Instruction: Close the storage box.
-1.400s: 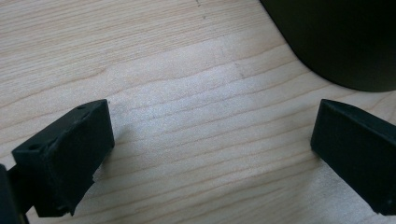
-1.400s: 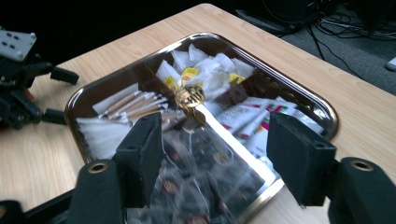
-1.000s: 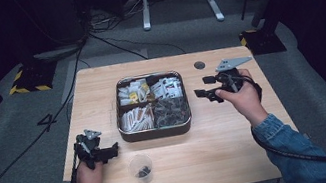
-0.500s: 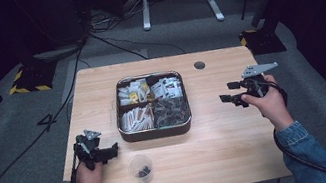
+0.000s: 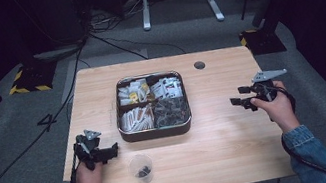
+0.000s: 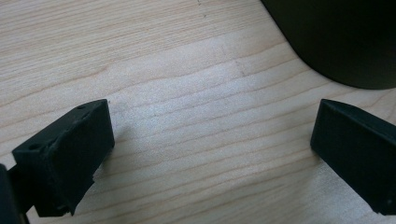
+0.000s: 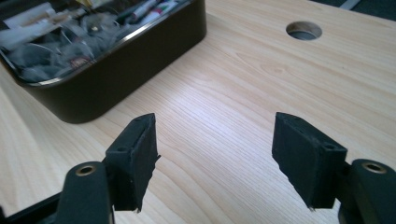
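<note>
Pale wooden tabletop (image 5: 219, 132); both grippers' fingers spread, empty. Light, likely slippery plastic cup (image 5: 141, 168) near front edge: best grasped across rim.

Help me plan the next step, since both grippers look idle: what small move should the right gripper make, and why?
Probably ease the right gripper leftward, back toward the divided tray. Its jaws stand open and hold nothing over bare table, apart from the tray's wall. The small cup already holds a few dark pieces, so another pick from the tray seems likely.
</note>
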Available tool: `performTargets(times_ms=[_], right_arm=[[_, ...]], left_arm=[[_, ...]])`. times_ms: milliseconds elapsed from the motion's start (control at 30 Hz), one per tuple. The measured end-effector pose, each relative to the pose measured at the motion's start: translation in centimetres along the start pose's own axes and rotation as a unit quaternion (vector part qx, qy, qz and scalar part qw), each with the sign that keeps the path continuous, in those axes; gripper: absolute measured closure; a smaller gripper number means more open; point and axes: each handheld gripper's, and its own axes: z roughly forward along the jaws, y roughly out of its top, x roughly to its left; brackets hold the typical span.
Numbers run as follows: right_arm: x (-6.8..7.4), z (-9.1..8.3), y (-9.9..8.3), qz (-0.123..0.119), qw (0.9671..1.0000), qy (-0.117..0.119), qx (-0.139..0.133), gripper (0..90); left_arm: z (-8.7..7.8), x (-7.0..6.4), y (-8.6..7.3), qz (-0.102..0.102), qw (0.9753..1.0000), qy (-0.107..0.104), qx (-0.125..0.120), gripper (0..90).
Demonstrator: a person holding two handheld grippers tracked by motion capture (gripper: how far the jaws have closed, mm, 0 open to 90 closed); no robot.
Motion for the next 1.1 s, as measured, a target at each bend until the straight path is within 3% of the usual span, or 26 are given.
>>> performTargets(times_ms=[567,933,1100], right_arm=[[-1.3,2.8,-4.9,-0.006,0.9994,-0.021,0.027,28.9],[-1.1,3.4,-6.3,-0.014,0.9979,-0.028,0.056,24.2],[-0.7,3.6,-6.7,-0.03,0.9972,-0.038,0.056,15.3]], left_arm=[[0.0,0.0,0.0,0.0,1.0,0.0,0.0,0.0],[0.0,0.0,0.0,0.002,1.0,0.0,-0.001,0.0],[0.0,0.0,0.0,0.0,1.0,0.0,0.0,0.0]])
